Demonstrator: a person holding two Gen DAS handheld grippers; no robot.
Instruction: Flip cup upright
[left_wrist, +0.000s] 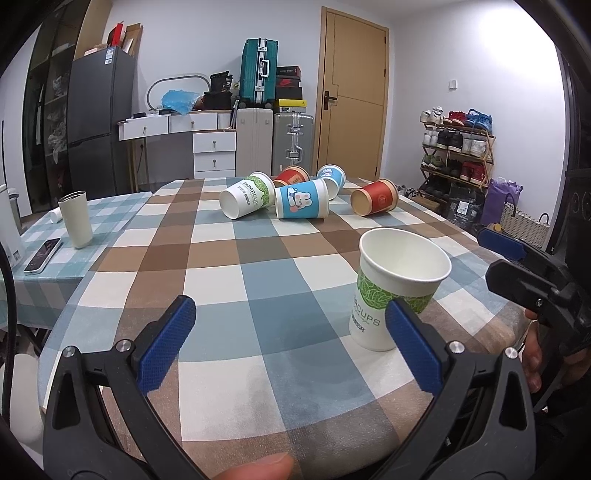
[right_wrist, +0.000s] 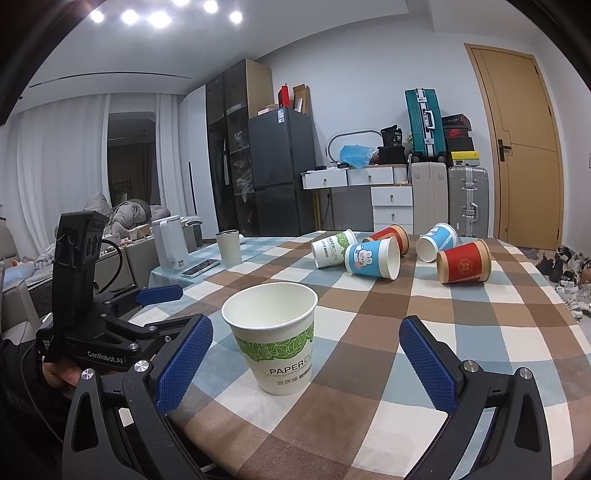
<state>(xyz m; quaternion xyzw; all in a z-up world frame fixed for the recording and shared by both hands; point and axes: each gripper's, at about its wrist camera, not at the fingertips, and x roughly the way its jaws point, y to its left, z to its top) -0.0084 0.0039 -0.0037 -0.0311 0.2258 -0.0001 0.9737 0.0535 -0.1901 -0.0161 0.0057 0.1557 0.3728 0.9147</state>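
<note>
One green-leaf paper cup (right_wrist: 273, 339) is seen standing upright on the checked tablecloth (right_wrist: 369, 387), near the front edge of the table, mouth up and empty. It is placed ahead of the right gripper (right_wrist: 306, 365), between the lines of its two blue pads but not touched by either; the jaws are spread wide and nothing is held. In the left wrist view the same cup (left_wrist: 399, 291) is partly covered by the right-hand pad of the left gripper (left_wrist: 291, 347), whose jaws are likewise wide apart and empty over bare cloth.

Five more cups are left lying on their sides in a cluster at the far end of the table: a second green-leaf cup (right_wrist: 332, 248), a blue rabbit cup (right_wrist: 373, 258) touching it, a red cup (right_wrist: 391, 236) behind those, another blue cup (right_wrist: 437, 242), and a red cup (right_wrist: 463, 266) nearest the right edge.

By judgement, the step in hand is the release and retreat from the standing cup, followed by a reach for a fallen one. It is best done by drawing the right gripper straight back with the jaws kept wide, so that the light paper wall is not brushed and tipped. For the next cup, the red one at the right seems easiest, as it lies apart from the rest; a light pinch across the wall near the rim is advised, since paper is easily crushed.
</note>
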